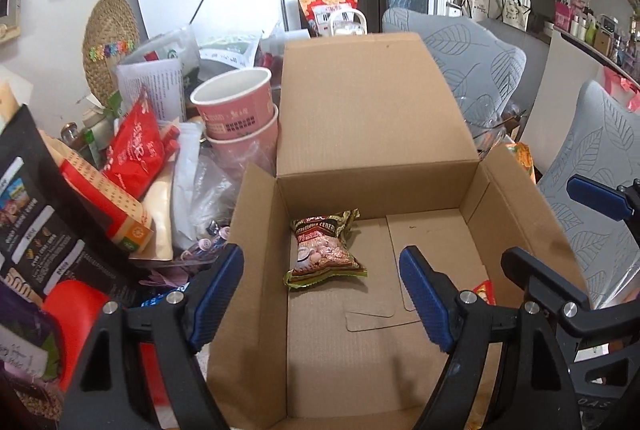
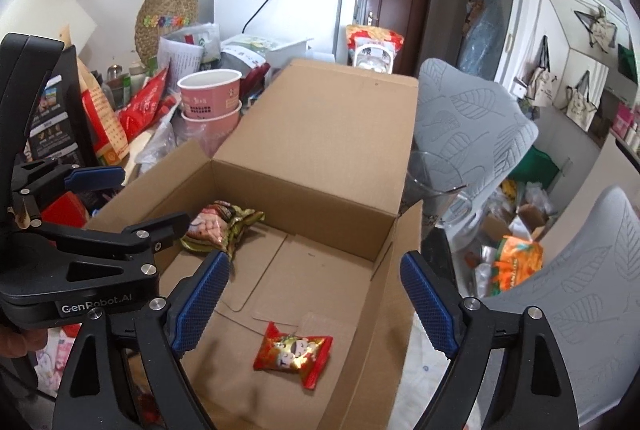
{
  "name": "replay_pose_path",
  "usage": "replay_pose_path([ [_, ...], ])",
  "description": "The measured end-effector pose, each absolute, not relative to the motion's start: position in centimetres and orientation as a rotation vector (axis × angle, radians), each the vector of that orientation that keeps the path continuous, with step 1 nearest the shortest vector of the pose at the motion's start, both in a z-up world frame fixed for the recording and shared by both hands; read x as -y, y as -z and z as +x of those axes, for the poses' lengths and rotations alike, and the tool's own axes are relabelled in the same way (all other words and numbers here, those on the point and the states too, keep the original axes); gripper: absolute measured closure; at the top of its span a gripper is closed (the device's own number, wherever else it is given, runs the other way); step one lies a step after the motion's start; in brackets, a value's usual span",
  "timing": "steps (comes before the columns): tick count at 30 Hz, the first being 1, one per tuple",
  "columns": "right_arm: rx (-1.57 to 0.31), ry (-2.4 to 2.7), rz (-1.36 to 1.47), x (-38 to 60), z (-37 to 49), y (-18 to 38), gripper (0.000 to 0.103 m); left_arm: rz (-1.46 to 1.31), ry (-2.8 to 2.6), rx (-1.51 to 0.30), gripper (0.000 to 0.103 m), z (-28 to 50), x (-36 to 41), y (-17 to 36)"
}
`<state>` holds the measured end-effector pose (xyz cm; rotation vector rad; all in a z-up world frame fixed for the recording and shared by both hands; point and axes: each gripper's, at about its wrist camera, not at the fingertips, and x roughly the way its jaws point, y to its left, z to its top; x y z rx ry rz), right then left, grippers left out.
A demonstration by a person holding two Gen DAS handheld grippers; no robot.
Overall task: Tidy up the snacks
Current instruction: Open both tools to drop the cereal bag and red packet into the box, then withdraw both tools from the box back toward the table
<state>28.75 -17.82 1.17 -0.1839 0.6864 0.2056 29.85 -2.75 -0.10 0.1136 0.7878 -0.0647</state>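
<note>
Snacks lie in the open cardboard box (image 1: pixel 376 134) at frame centre: a green packet (image 1: pixel 326 250) reading "NUTRITIOUS CEREAL" toward its back left, a red-and-gold packet (image 2: pixel 294 352) near its front. Left tongs (image 1: pixel 320 298), marked "GenRobot.AI", and right tongs (image 2: pixel 316 304) both gape wide above the box, released, touching nothing.

The left gripper (image 1: pixel 322 296) points forward and down. Its two blue pads (image 1: pixel 218 294) stand wide apart, one at about 8 o'clock in its own camera view and the other at about 4 o'clock. Nothing is between them.

The right gripper (image 2: pixel 316 304) points forward and down too. Its blue pads (image 2: pixel 430 304) are wide apart, and nothing is between them.

The two grippers are side by side. In the right wrist view, the left gripper sits at 9 o'clock. In the left wrist view, part of the right gripper shows at 3 o'clock.
</note>
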Motion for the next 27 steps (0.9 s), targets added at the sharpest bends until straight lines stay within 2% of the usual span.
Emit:
replay_pose_path([
  [16,-0.542,-0.192,-0.163,18.3,21.7,-8.5,0.015,0.098,0.067,-0.629,0.023,22.1,2.3,-7.7],
  [27,-0.464,-0.183,-0.152,19.0,15.8,-11.6,0.015,0.094,0.083,-0.549,0.023,16.1,2.3,-10.9],
])
